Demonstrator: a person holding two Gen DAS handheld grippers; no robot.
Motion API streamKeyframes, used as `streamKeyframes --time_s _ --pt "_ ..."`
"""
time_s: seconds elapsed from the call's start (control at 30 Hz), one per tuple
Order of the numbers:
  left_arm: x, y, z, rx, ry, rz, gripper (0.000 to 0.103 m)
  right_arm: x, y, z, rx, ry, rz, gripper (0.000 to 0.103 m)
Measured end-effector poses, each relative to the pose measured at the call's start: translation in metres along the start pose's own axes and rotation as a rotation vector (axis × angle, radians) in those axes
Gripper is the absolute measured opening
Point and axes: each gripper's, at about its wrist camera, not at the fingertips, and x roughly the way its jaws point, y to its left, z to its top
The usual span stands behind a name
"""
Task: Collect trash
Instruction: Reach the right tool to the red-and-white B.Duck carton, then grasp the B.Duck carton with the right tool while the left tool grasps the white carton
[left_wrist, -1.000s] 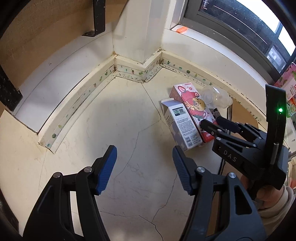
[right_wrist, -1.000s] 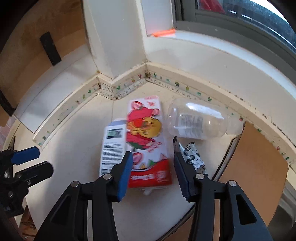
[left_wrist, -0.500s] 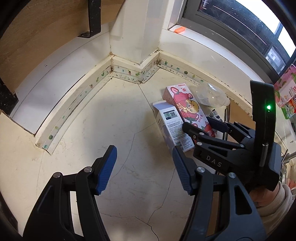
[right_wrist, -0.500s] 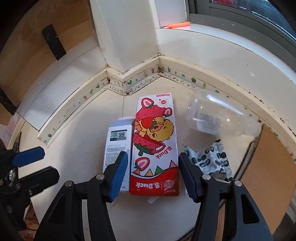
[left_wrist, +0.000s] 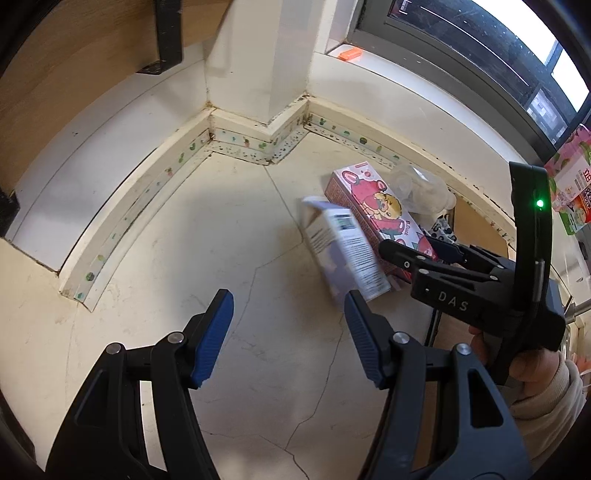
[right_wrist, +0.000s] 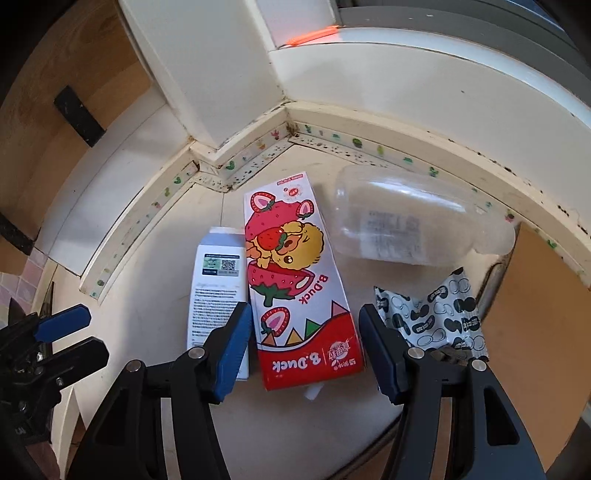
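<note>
Both fisheye views ride on a hand-held gripper and look steeply down along its two fingers at the pale floor (left_wrist: 207, 236) in a wall corner. The left wrist view sits farther back, facing the corner at about 12 o'clock, with the trash at 2 o'clock and the right hand-held gripper (left_wrist: 410, 251) beside it at 3 o'clock. The right wrist view hangs close over the strawberry carton (right_wrist: 295, 273) (dead centre, at 12 o'clock) and catches the left hand-held gripper (right_wrist: 74, 332) at 9 o'clock. Both share the cartons, the clear bottle (right_wrist: 413, 221) and the corner skirting.
</note>
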Motion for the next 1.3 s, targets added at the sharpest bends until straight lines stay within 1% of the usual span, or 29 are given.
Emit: streamKeyframes --time_s 0.1,0.3,0.47,0.57,0.7,0.77,0.9,0.97,1.0,1.07,1.1,1.2,1.3 --pt "0.005 -0.006 0.002 0.006 0.007 -0.012 0.060 -0.001 -0.002 -0.002 -0.023 -0.022 -0.020 0.057" --pt "0.017 -0.016 0.007 0.006 0.021 -0.032 0.060 0.002 0.006 -0.007 -0.115 -0.034 -0.090 0.055" --pt "0.032 -0.024 0.014 -0.025 0.050 -0.069 0.060 0.000 0.008 -0.012 -0.150 -0.061 -0.113 0.052" --pt "0.043 -0.033 0.016 -0.034 0.077 -0.085 0.060 -0.004 0.006 -0.015 -0.141 -0.078 -0.115 0.052" --pt "0.061 -0.045 0.018 -0.035 0.114 -0.082 0.060 -0.013 0.001 -0.020 -0.126 -0.106 -0.101 0.052" --pt "0.068 -0.050 0.018 -0.034 0.128 -0.077 0.060 -0.016 0.001 -0.022 -0.139 -0.112 -0.110 0.052" --pt "0.082 -0.057 0.017 -0.023 0.147 -0.035 0.060 -0.019 0.001 -0.029 -0.153 -0.110 -0.120 0.052" --pt "0.086 -0.055 0.015 -0.025 0.150 -0.027 0.060 -0.020 0.000 -0.032 -0.149 -0.107 -0.119 0.052" --pt "0.087 -0.054 0.014 -0.030 0.150 -0.025 0.053 -0.021 -0.001 -0.034 -0.148 -0.107 -0.120 0.052" --pt "0.089 -0.052 0.012 -0.041 0.151 -0.029 0.042 -0.022 -0.002 -0.037 -0.150 -0.103 -0.120 0.052" --pt "0.089 -0.050 0.011 -0.048 0.145 -0.031 0.040 -0.022 -0.002 -0.039 -0.150 -0.102 -0.122 0.052" --pt "0.085 -0.044 0.007 -0.051 0.119 -0.005 0.035 -0.025 -0.003 -0.041 -0.145 -0.102 -0.122 0.052" --pt "0.076 -0.037 0.002 -0.063 0.101 0.005 0.033 -0.029 -0.002 -0.044 -0.137 -0.103 -0.121 0.052"
